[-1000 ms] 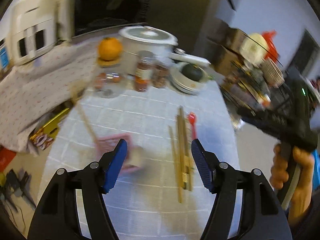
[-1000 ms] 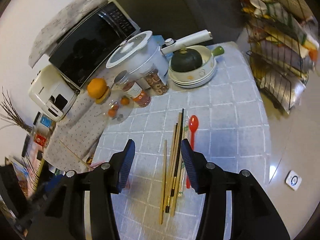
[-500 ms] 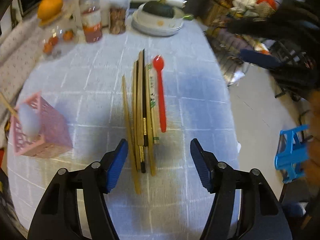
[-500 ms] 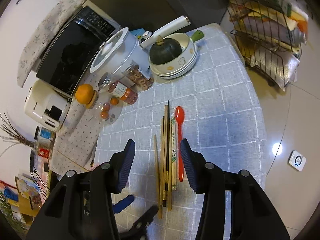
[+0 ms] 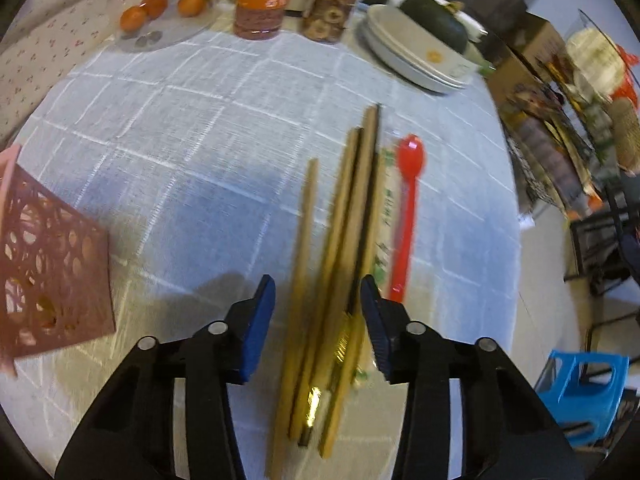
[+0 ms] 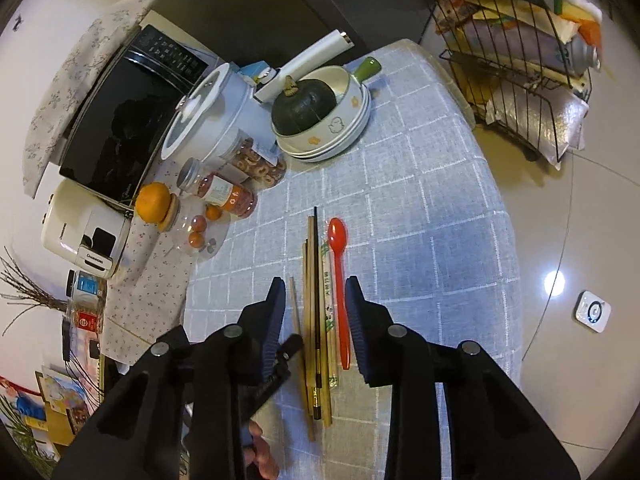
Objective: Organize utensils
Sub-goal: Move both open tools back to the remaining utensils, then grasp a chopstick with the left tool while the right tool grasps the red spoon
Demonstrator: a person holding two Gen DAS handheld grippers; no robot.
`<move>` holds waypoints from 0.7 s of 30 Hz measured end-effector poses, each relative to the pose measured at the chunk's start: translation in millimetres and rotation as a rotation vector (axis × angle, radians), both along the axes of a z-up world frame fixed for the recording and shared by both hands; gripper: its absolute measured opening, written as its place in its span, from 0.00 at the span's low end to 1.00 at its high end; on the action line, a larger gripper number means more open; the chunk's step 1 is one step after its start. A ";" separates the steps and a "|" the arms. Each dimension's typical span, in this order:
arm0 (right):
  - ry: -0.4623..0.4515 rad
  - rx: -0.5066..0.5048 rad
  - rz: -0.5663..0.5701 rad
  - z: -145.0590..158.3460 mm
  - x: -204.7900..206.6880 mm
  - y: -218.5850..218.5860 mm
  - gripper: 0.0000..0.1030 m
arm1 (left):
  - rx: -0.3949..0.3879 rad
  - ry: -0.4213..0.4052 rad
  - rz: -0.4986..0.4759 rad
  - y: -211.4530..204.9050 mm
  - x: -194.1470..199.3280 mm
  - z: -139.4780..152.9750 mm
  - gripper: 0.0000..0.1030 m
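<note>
The left tool [image 5: 318, 300] points steeply down, and its blue pads [image 5: 260, 316] are closing. The right tool [image 6: 316, 312] tilts down too, its pads closing. Neither one presses on anything.

Wooden chopsticks [image 6: 311, 312] lie parallel in a bundle on tablecloth, red plastic spoon [image 6: 338, 280] just beside, bowl up.

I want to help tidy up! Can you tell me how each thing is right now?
left gripper: closing, chopsticks between its jaws, not gripped
right gripper: closing above the utensils, holding nothing
chopsticks: lying flat, bunched
red spoon: flat beside them
pink basket: tilted
pot: lid on
</note>
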State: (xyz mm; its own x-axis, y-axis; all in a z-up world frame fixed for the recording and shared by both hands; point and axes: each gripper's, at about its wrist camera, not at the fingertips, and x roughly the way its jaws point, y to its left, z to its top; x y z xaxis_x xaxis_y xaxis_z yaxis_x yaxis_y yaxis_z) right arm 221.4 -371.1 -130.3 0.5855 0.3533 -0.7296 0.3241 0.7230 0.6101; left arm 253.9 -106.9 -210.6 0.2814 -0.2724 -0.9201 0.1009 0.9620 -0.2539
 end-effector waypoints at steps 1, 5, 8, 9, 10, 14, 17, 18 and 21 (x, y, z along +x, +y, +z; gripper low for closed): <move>0.005 0.004 -0.004 -1.8 0.8 -1.2 0.30 | -0.002 0.004 0.015 1.8 3.3 -2.6 0.38; 0.014 0.005 -0.001 -5.6 2.4 -1.7 0.30 | 0.022 0.013 0.013 -0.7 12.3 -9.3 0.29; 0.018 0.005 0.010 -6.5 4.7 0.5 0.30 | 0.036 0.015 -0.016 -8.2 17.2 -16.0 0.25; 0.021 0.003 0.013 -7.3 5.7 1.2 0.30 | 0.042 0.006 -0.035 -11.8 18.4 -16.4 0.25; 0.026 0.001 0.018 -8.7 7.3 2.1 0.30 | 0.035 0.008 -0.065 -15.5 18.9 -17.2 0.23; 0.053 -0.017 0.027 -17.4 13.3 3.2 0.30 | -0.016 0.044 -0.136 -29.0 11.2 -17.4 0.09; 0.081 -0.028 0.032 -26.5 18.8 3.3 0.30 | -0.026 0.063 -0.164 -35.9 5.4 -13.6 0.05; 0.096 -0.040 0.040 -31.0 21.9 4.2 0.30 | -0.020 0.055 -0.167 -37.0 4.4 -13.1 0.05; 0.138 -0.076 0.074 -43.5 30.1 8.4 0.30 | -0.018 0.029 -0.168 -34.6 1.4 -5.1 0.05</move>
